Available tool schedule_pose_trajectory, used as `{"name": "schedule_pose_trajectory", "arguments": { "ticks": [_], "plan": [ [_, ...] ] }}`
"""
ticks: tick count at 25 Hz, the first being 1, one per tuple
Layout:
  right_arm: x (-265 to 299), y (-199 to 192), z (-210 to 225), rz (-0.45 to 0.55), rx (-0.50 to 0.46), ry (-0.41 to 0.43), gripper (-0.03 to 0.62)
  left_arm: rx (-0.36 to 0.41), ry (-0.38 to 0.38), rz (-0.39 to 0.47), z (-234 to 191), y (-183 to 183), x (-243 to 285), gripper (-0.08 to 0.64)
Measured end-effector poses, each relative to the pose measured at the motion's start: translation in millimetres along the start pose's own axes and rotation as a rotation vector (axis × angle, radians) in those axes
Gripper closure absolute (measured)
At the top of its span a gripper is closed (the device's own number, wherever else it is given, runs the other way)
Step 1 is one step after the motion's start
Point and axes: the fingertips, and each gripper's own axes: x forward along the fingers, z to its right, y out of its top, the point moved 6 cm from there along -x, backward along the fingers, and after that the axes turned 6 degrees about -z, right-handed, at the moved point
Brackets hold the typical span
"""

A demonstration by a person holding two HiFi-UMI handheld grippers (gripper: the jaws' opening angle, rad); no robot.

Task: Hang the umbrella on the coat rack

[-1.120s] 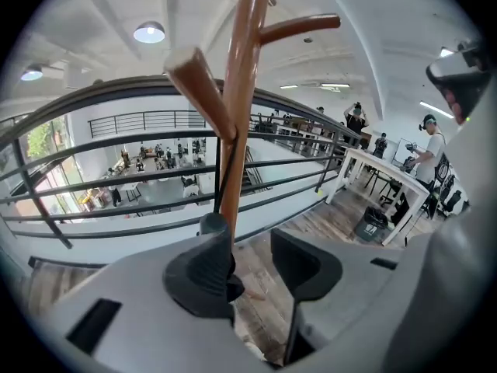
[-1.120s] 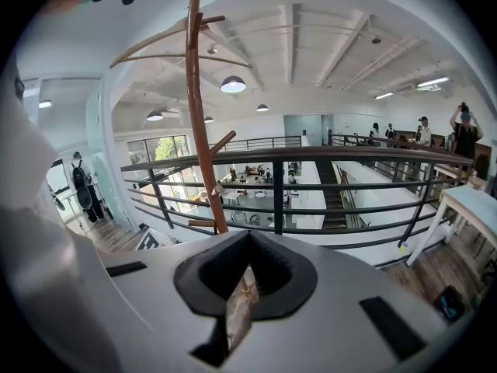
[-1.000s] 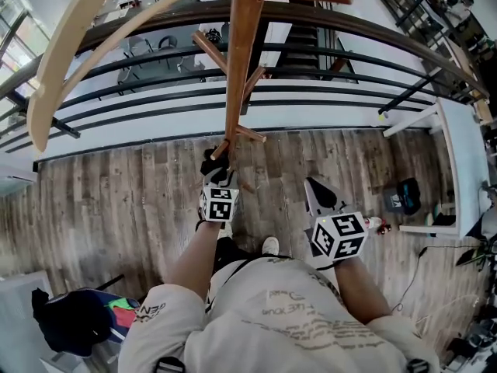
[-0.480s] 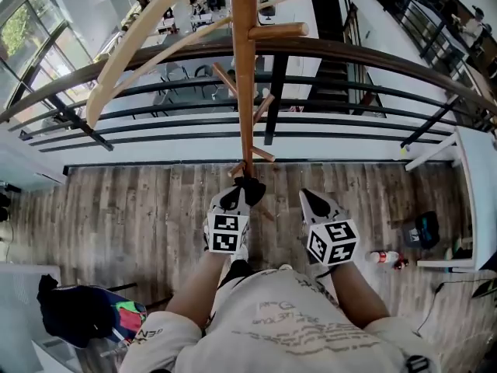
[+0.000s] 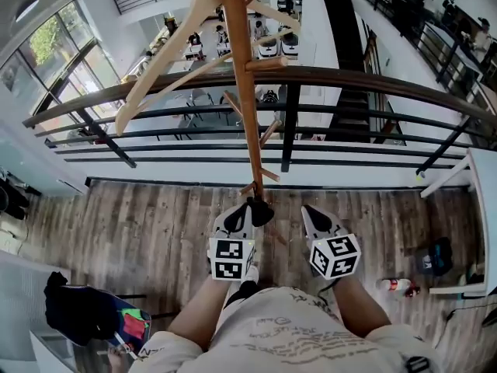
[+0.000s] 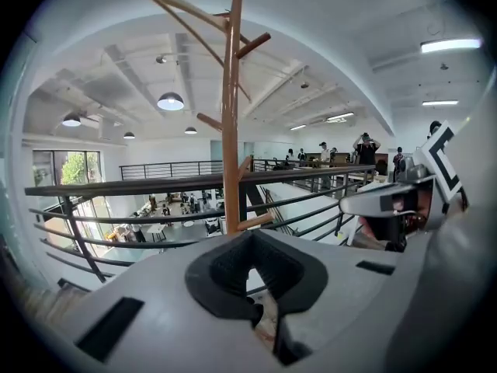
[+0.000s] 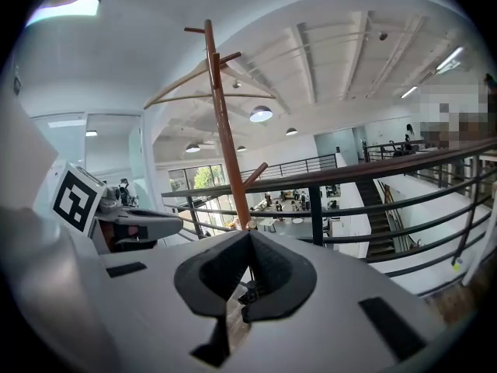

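Note:
The wooden coat rack [image 5: 247, 115] stands at the railing, its pegs bare, with a pale wooden hanger [image 5: 167, 61] near its top. I see no umbrella in any view. My left gripper [image 5: 252, 206] is close in front of the pole's lower pegs, jaws shut with nothing between them. In the left gripper view the pole [image 6: 231, 130] rises just past the closed jaw tips [image 6: 252, 235]. My right gripper [image 5: 308, 210] hangs to the right of the pole, also shut and empty. In the right gripper view the pole [image 7: 225, 130] rises beyond its jaw tips [image 7: 248, 235].
A dark metal railing [image 5: 349, 80] runs behind the rack, with an open drop to a lower floor beyond it. A dark bundle with colourful patches [image 5: 85, 313] lies at lower left. A bottle [image 5: 396, 286] and a dark bag [image 5: 435, 256] sit on the wood floor at right.
Both grippers have come up, the left one much more, away from the low pegs near the rack's foot. The head view has tilted up, showing more of the rack.

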Motion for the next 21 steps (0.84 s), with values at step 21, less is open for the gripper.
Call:
{"name": "schedule_pose_trajectory", "arguments": {
  "ticks": [21],
  "plan": [
    [-31.0, -19.1, 19.3, 0.008, 0.014, 0.033, 0.591, -0.054, 0.079, 0.035, 25.3, 5.7, -28.6, 0.555]
  ]
}}
